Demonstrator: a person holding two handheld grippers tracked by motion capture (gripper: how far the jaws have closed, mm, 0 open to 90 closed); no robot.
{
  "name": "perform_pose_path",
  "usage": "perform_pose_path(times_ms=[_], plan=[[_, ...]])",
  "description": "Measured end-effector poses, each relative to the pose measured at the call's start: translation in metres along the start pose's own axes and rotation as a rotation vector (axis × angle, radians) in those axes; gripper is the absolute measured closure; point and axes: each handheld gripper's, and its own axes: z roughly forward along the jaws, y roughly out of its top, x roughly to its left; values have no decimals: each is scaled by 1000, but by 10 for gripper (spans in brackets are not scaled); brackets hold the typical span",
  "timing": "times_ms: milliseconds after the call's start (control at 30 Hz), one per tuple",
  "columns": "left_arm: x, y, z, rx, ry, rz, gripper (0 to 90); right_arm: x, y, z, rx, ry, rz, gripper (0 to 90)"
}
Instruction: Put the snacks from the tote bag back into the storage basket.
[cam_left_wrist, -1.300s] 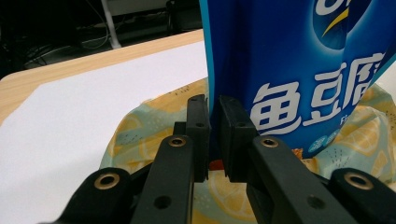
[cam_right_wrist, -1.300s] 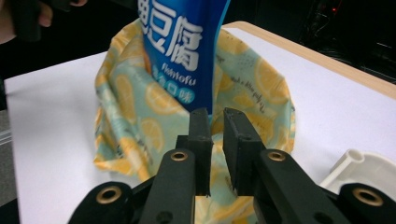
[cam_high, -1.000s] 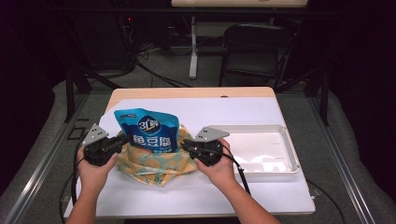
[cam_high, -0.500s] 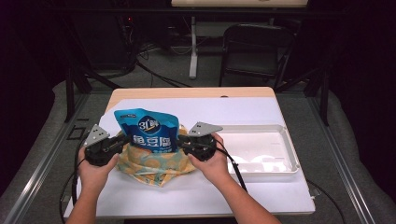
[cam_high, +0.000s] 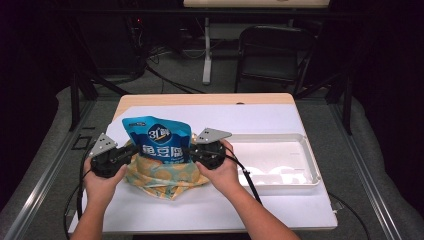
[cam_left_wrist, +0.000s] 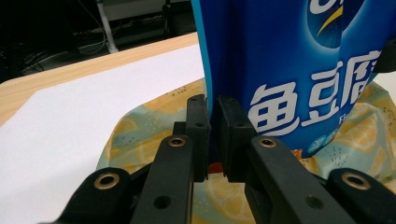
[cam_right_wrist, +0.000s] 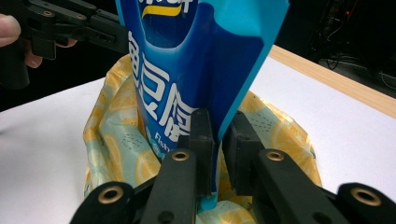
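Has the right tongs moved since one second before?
Yes. The right tongs moved slightly left, away from the white tray, closing on the blue pouch.

the pouch (cam_high: 159, 140) is deep blue with paler blue edges, white lettering and a round white-ringed badge near its top, and it stands in a cloth bag (cam_high: 165, 176) printed with yellow-orange lemon slices on pale mint green. the left gripper (cam_high: 131, 152) and the right gripper (cam_high: 190, 152) are black with brass-coloured rivets and grey top plates. the tray (cam_high: 300, 142) is white, and the table (cam_high: 210, 99) is light wood under a white sheet (cam_high: 280, 205).
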Motion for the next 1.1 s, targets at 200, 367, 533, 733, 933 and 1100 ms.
perform_pose_path(times_ms=[200, 367, 533, 733, 933, 1100], plan=[[-1, 0, 0, -1, 4, 6, 847, 0, 1, 0, -1, 8, 0, 875], [-1, 0, 0, -2, 2, 8, 859, 0, 0, 0, -3, 13, 1, 889], [-1, 0, 0, -1, 2, 15, 871, -1, 0, 0, -2, 17, 6, 896], [-1, 0, 0, -4, 3, 18, 889, 1, 0, 0, -7, 17, 1, 900], [-1, 0, 0, -3, 4, 20, 897, 1, 0, 0, -5, 13, -2, 900], [-1, 0, 0, -2, 5, 23, 900, 1, 1, -1, -1, 12, -3, 900]])
